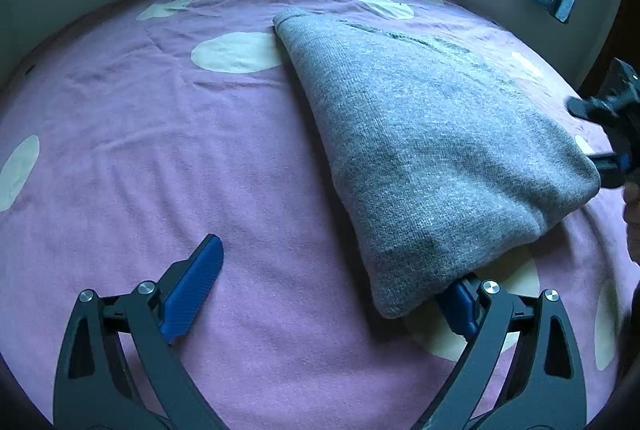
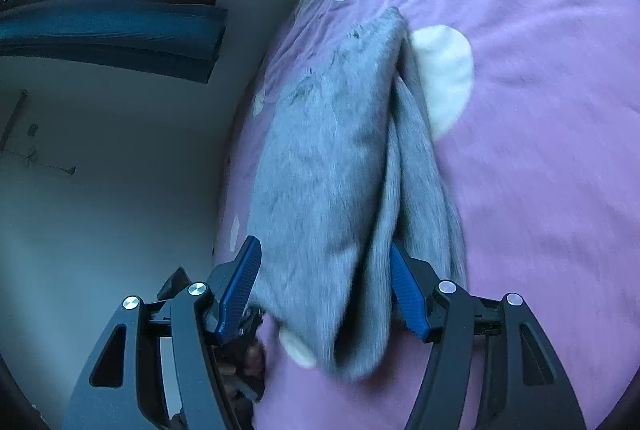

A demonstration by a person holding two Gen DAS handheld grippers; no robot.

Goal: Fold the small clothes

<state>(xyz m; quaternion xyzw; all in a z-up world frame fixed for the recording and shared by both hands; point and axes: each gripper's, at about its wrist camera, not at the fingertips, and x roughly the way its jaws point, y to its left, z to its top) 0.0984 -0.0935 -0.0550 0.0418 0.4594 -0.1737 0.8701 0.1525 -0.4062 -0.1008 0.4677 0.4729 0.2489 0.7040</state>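
Both claws stand spread: left gripper (image 1: 332, 294) beside the grey knit garment (image 1: 420, 149), right gripper (image 2: 324, 290) straddling its soft, limp folded edge on the bedspread (image 1: 160, 149); pinch corners.

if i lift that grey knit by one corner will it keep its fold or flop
Probably flop: the grey knit already sags in soft rounded layers. Its fuzzy surface likely grips rather than slips. It looks light, so pushing may bunch it on the purple sheet.
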